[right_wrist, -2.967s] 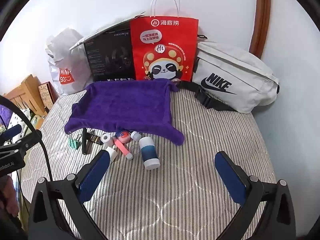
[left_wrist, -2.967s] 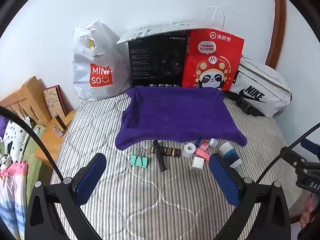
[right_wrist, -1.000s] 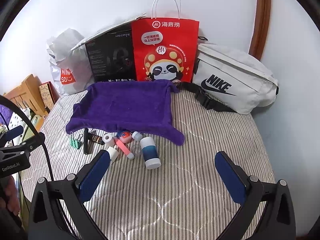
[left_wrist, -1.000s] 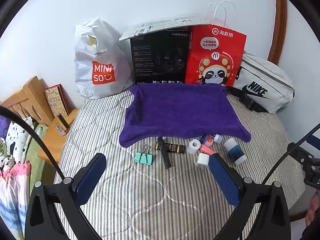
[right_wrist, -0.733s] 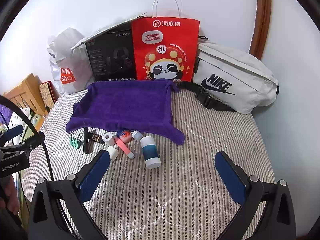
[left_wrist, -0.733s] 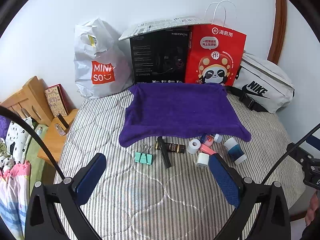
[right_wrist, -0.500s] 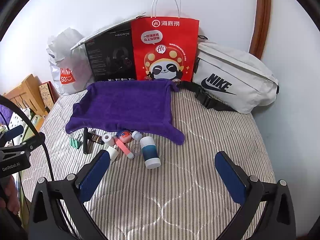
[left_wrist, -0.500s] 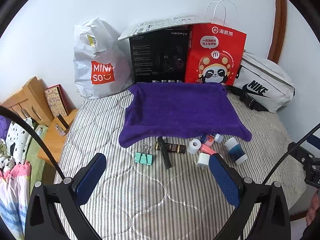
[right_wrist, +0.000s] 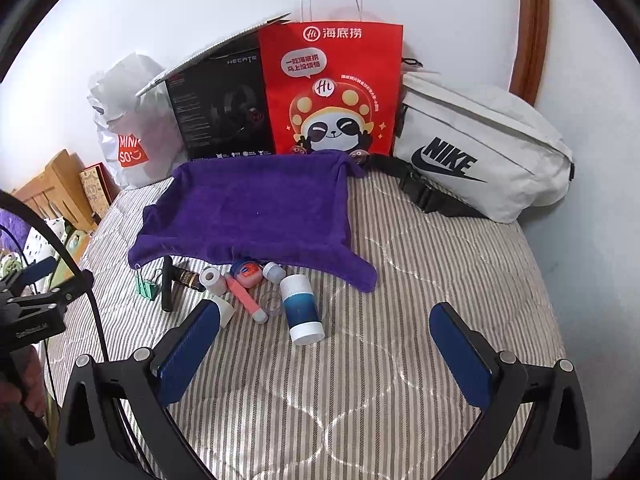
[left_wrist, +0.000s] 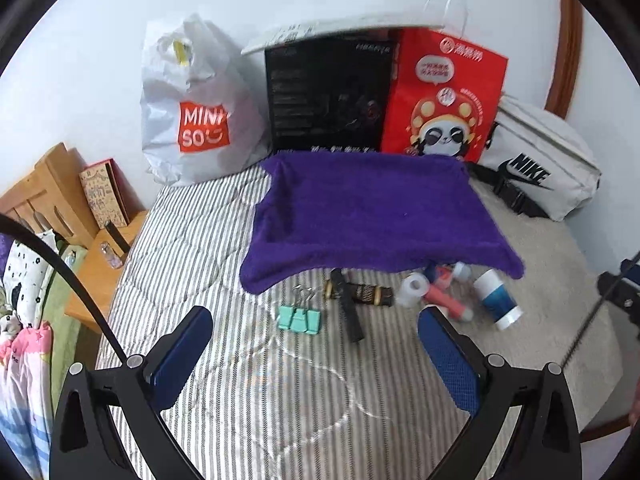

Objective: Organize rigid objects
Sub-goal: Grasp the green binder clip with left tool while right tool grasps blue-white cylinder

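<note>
I have both tongs hanging above the near part of the bed [right_wrist: 440, 264], each with its blue pads spread wide apart and nothing between them. The left tongs [left_wrist: 316, 344] sit over the striped quilt in front of the teal binder clip [left_wrist: 300, 322]; the right tongs [right_wrist: 324, 336] look down at the white-and-blue bottle [right_wrist: 302, 308] lying on its side.

The loose things are gathered in a row along the near edge of the purple towel [right_wrist: 256, 208], which is spread flat in the middle of the bed. From the bed's left side I see the binder clip, a black stick [left_wrist: 349, 312] lying across a dark brown tube [left_wrist: 368, 294], a white roll [right_wrist: 211, 278], a pink tube [right_wrist: 244, 296], a small red-and-blue jar [right_wrist: 248, 270] touching the towel's edge, a small white-capped bottle [right_wrist: 272, 271], a clear ring [right_wrist: 273, 302] just beside the large bottle, and a white block [right_wrist: 225, 312] partly hidden behind my right tongs' left pad.

Along the far edge of the bed, against the wall, stand a white Miniso bag [left_wrist: 192, 120], a black box [right_wrist: 220, 116], a red panda bag [right_wrist: 332, 92] and a white Nike pouch [right_wrist: 480, 152].
</note>
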